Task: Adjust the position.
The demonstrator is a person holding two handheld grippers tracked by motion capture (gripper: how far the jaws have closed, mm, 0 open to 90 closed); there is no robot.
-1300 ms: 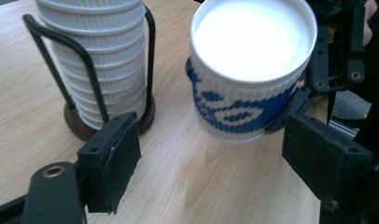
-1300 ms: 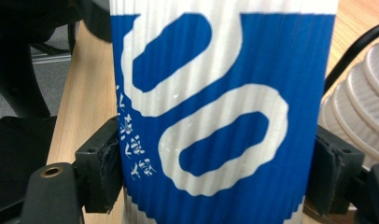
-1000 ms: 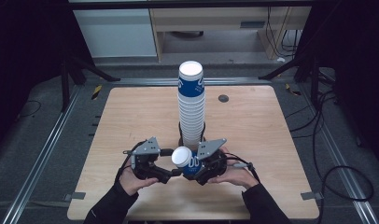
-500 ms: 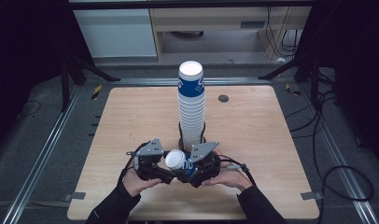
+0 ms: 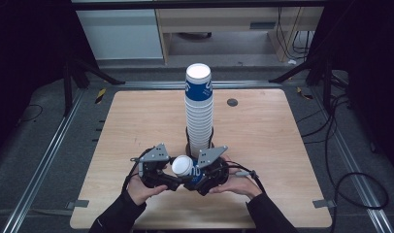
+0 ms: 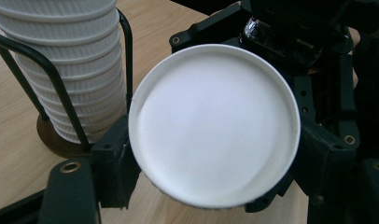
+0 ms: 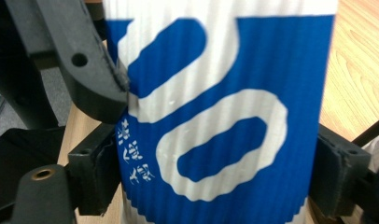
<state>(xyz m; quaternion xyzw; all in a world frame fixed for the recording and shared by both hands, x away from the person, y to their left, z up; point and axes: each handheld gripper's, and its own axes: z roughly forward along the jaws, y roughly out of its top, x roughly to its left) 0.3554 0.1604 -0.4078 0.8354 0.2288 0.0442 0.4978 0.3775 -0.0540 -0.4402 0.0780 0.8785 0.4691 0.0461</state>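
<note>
A blue-and-white paper cup (image 5: 181, 166) hangs tilted above the table's front middle, its white bottom (image 6: 215, 126) towards the left gripper's camera. My left gripper (image 5: 177, 180) (image 6: 214, 163) has just been closing, and its pads now press on the cup's lower wall. My right gripper (image 5: 194, 177) (image 7: 215, 177) has just been opening. The cup's ribbed side (image 7: 225, 116) still stands between its jaws, with the pads close beside it. One finger of the left gripper (image 7: 85, 60) touches the cup in the right gripper view.
A tall stack of the same cups (image 5: 199, 111) (image 6: 71, 70) stands in a black wire holder (image 6: 61, 93) just behind the hands. The wooden table (image 5: 132, 121) has a small dark round hole (image 5: 232, 102) at the back right. Metal rails and cables run along both sides.
The left gripper's jaws have closed onto the cup. The right gripper's jaws have spread. The cup has shifted slightly left and the hands stand closer together.
</note>
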